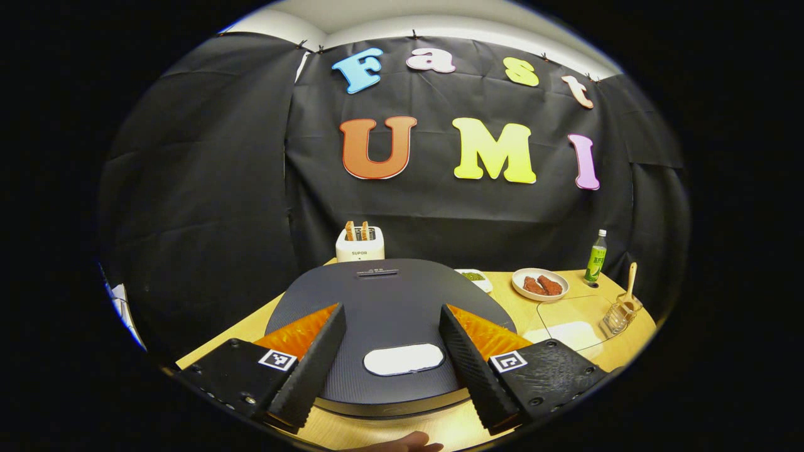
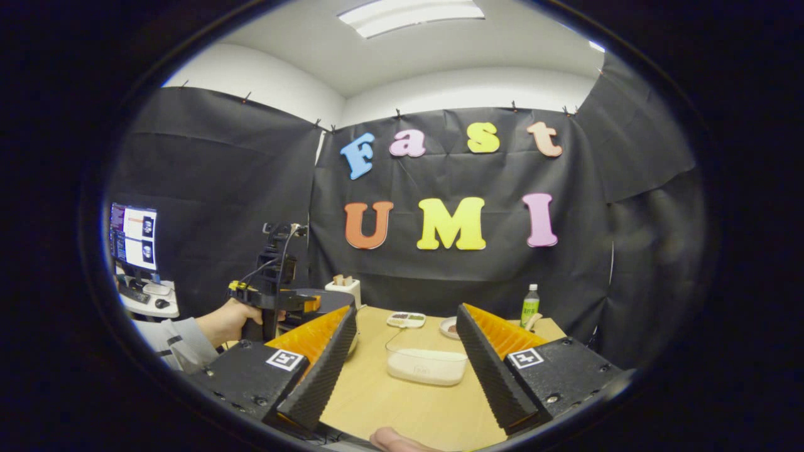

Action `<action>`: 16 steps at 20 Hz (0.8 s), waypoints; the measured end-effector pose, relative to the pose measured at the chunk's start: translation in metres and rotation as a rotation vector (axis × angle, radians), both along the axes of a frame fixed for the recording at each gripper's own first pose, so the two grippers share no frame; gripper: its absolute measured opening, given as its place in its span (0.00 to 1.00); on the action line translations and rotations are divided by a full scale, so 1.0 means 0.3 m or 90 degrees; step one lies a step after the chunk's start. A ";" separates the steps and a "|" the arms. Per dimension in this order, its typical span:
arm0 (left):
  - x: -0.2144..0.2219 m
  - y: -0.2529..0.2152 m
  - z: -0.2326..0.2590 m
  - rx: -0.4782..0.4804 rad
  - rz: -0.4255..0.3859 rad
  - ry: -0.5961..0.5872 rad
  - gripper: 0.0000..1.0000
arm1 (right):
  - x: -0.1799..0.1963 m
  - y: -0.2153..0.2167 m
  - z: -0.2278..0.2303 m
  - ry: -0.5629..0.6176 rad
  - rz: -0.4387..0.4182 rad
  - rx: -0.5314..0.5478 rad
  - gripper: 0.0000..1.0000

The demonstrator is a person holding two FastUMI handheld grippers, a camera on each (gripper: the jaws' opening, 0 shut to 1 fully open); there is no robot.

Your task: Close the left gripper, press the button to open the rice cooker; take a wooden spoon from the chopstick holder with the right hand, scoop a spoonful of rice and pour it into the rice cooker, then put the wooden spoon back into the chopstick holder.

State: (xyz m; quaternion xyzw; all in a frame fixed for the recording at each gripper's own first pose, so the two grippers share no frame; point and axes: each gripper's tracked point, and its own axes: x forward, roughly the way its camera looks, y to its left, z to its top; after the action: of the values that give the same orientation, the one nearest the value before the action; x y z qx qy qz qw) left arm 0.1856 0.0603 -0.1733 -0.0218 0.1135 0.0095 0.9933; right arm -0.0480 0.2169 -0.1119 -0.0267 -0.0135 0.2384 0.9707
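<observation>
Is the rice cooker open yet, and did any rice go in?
Nothing looks done yet. The rice cooker lid is down, with the left gripper open above its button. It has to close, then press. The right gripper is open and holds nothing, and the wooden spoon stands in the chopstick holder. The rice sits in its clear container. Scooping, pouring and returning the spoon are all left.

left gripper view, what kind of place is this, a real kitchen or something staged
Most likely a staged recording booth, not a home kitchen. Black cloth hangs as walls behind a wooden table set with kitchen props: a rice cooker, a toaster. The right gripper view also shows a monitor at the side.
</observation>
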 end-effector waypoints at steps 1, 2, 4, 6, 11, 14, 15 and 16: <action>-0.001 0.001 0.009 -0.001 -0.003 -0.015 0.97 | -0.005 0.005 0.009 -0.003 0.002 0.001 0.99; -0.006 0.003 0.005 -0.005 -0.004 -0.020 1.00 | -0.006 0.001 0.019 -0.008 0.001 0.004 0.99; -0.015 0.002 -0.003 0.002 -0.005 -0.032 0.97 | -0.005 -0.012 0.033 -0.020 -0.005 0.006 1.00; -0.014 0.004 -0.001 0.006 -0.003 -0.049 0.97 | -0.003 -0.025 0.037 -0.026 -0.009 0.010 1.00; -0.017 0.002 -0.002 0.012 0.006 -0.101 0.97 | 0.037 -0.098 0.025 -0.017 -0.025 0.032 1.00; -0.021 0.002 0.002 0.015 0.009 -0.126 0.97 | 0.041 -0.141 0.037 -0.019 -0.038 0.051 0.99; -0.019 0.005 -0.006 0.016 0.015 -0.130 0.97 | 0.036 -0.151 0.047 -0.022 -0.041 0.054 0.99; -0.018 0.007 -0.003 0.017 0.022 -0.143 0.97 | 0.035 -0.157 0.053 -0.025 -0.042 0.055 1.00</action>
State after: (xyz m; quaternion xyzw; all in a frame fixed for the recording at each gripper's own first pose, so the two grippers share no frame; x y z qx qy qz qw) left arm 0.1802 0.0624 -0.1741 -0.0113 0.0011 0.0253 0.9996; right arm -0.0375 0.1698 -0.0959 0.0101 -0.0422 0.2049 0.9778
